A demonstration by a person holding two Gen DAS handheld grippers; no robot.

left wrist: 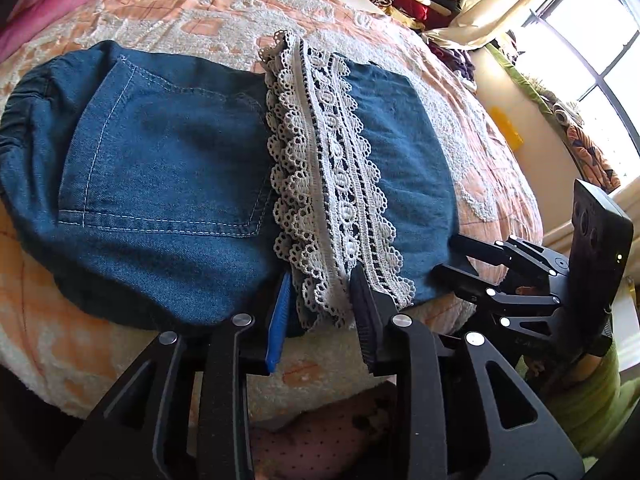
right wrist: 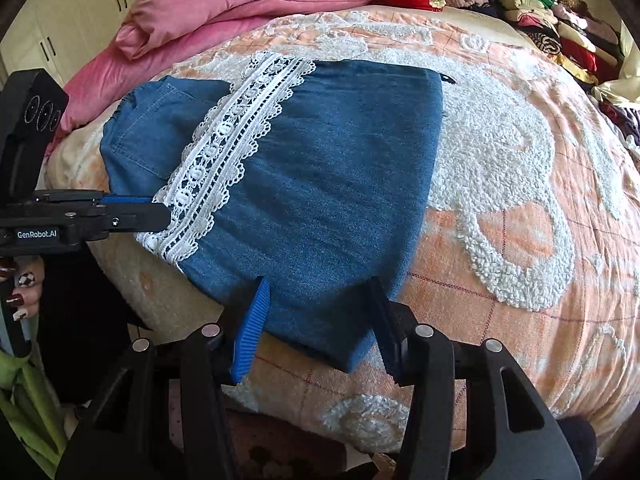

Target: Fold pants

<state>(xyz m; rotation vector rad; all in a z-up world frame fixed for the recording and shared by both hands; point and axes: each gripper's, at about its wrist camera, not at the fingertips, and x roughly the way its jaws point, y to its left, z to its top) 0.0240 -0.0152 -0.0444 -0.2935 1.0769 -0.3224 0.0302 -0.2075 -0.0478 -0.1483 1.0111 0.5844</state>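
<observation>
Denim pants, folded over with a white lace hem laid across them, rested on the near edge of a peach, tufted bedspread. At the lace's near end the left gripper stood narrowed, trim between its fingers; whether the pads pinched it I could not tell. To its right, the right gripper straddled the denim's near corner, half open. Pink bedding lay far left.
</observation>
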